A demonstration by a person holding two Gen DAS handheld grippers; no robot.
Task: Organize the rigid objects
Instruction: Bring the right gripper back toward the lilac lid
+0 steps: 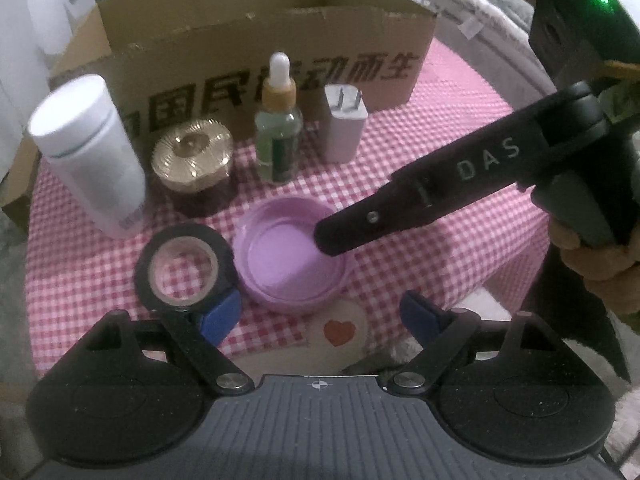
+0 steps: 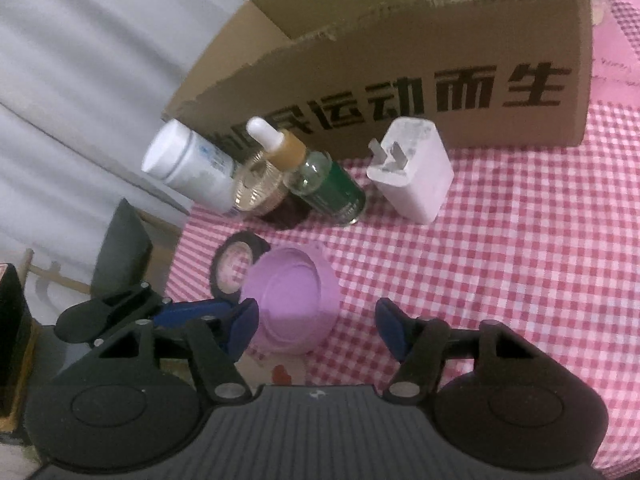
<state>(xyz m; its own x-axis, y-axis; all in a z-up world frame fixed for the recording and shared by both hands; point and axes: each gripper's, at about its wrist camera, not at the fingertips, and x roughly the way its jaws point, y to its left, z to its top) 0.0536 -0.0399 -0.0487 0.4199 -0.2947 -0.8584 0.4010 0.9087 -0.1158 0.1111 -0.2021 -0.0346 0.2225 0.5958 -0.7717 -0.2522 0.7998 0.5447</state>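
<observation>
- Left wrist view: left gripper hangs with jaws wide apart and empty, just above the purple lid on the checked cloth — tape roll beside it, cardboard box behind.
- Right wrist view: right gripper has its jaws parted, gripping nothing — the lid sits near its left finger; the white bottle, dropper bottle and charger stand before the box.
</observation>
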